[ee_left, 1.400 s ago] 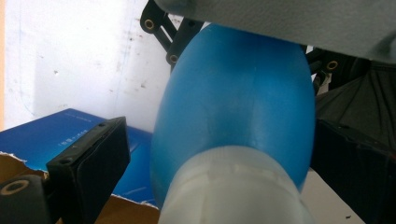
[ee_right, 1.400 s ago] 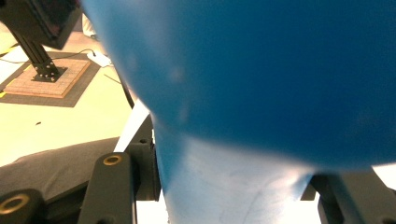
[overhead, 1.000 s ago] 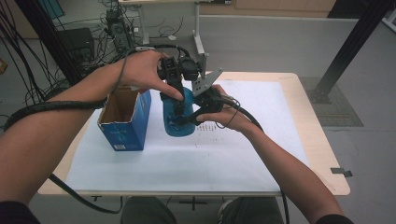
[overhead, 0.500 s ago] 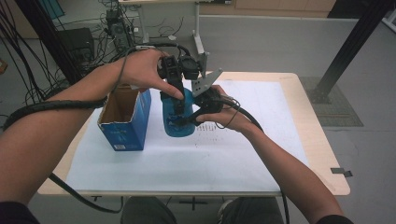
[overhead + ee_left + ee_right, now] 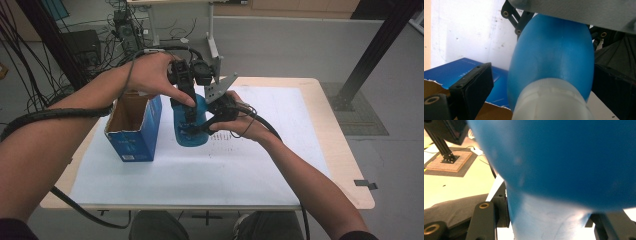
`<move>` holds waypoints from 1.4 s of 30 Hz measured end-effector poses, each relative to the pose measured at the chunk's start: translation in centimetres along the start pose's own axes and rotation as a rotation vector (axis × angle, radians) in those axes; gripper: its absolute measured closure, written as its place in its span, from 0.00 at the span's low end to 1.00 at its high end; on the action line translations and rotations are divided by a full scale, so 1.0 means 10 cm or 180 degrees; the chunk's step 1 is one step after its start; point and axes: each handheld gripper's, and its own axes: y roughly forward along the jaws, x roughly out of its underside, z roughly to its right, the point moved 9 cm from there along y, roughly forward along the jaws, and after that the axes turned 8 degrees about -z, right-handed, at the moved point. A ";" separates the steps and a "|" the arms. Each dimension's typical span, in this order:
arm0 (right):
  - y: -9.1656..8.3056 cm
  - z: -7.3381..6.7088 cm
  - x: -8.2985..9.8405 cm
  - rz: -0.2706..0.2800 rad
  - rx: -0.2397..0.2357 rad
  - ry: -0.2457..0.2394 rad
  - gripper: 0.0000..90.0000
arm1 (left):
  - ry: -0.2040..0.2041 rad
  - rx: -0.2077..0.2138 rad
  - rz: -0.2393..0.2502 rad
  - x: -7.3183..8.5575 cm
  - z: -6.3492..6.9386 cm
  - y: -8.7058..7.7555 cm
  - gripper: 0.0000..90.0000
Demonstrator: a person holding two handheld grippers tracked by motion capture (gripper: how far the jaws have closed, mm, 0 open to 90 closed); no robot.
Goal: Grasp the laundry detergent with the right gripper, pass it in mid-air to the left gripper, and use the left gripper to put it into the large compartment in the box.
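Observation:
A blue bottle (image 5: 200,137) with a pale neck is held just above the white sheet, beside an open blue cardboard box (image 5: 135,135). My left gripper (image 5: 190,107) comes down on it from above. In the left gripper view the bottle (image 5: 554,57) lies between the jaws of my left gripper (image 5: 544,75), with a gap at the left pad (image 5: 474,82), so it stands open. My right gripper (image 5: 197,127) reaches in from the right. In its own view, my right gripper (image 5: 549,217) is shut on the bottle (image 5: 561,152) at the pale neck.
The box (image 5: 454,72) stands open-topped left of the bottle. A white sheet (image 5: 260,165) covers most of the wooden table (image 5: 305,85). Cables and equipment (image 5: 90,45) crowd the floor at the far left. A black post (image 5: 370,55) rises at the far right.

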 end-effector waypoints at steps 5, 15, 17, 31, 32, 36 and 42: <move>0.00 0.00 0.00 0.0003 -0.0003 -0.0001 0.48 | 0.0003 0.0004 -0.0020 0.01 0.00 0.00 0.07; -0.01 0.00 0.00 -0.0004 -0.0008 0.0004 0.48 | 0.0002 -0.0003 -0.0013 0.00 0.00 0.00 0.07; -0.01 -0.02 0.00 0.0006 -0.0030 0.0024 0.48 | 0.0013 -0.0001 -0.0025 0.00 0.00 -0.01 0.07; -0.01 -0.02 0.00 0.0006 -0.0034 0.0033 0.48 | 0.0017 -0.0022 -0.0012 -0.02 0.00 -0.01 0.07; -0.01 -0.02 0.00 0.0007 -0.0035 0.0033 0.48 | 0.0020 -0.0021 -0.0019 -0.01 0.00 -0.01 0.07; -0.01 -0.01 0.00 0.0011 -0.0031 0.0023 0.48 | 0.0013 -0.0026 -0.0021 -0.01 -0.01 -0.01 0.07; -0.01 0.00 0.00 0.0016 -0.0009 0.0003 0.48 | 0.0027 -0.0026 -0.0028 -0.01 -0.01 -0.01 0.07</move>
